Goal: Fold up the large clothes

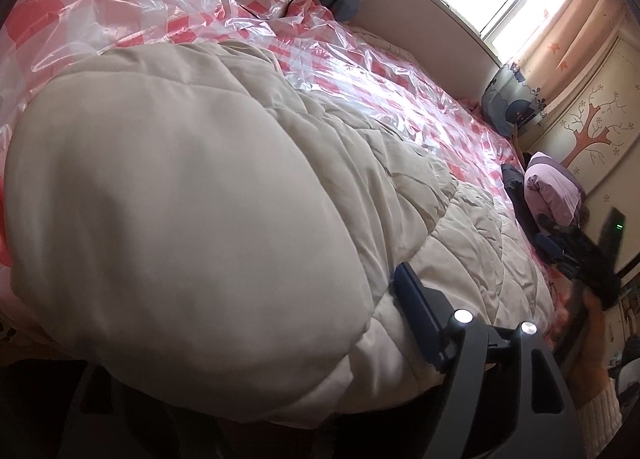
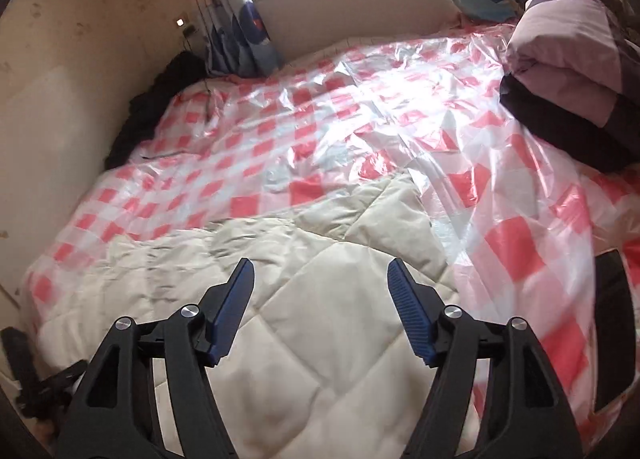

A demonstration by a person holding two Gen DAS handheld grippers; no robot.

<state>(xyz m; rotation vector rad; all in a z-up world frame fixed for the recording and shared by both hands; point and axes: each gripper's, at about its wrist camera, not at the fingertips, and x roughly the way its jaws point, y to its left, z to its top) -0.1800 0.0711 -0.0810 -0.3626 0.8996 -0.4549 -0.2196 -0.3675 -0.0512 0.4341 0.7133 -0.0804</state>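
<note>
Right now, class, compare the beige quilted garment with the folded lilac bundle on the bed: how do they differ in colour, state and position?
The beige quilted garment is cream and diamond-stitched; the folded lilac bundle is pale purple and smooth.
The garment lies spread and rumpled; the bundle sits stacked in neat layers.
The garment lies right under the open right tongs; the bundle rests at the far right edge.
Both lie on the red-checked plastic sheet.

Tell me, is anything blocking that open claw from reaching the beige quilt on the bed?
Nothing visible does. The right claw is open directly over the beige quilt, with no object between them. The pink checked plastic sheet lies beyond and beside the quilt, and the folded purple bedding sits far off at the bed's corner.
</note>
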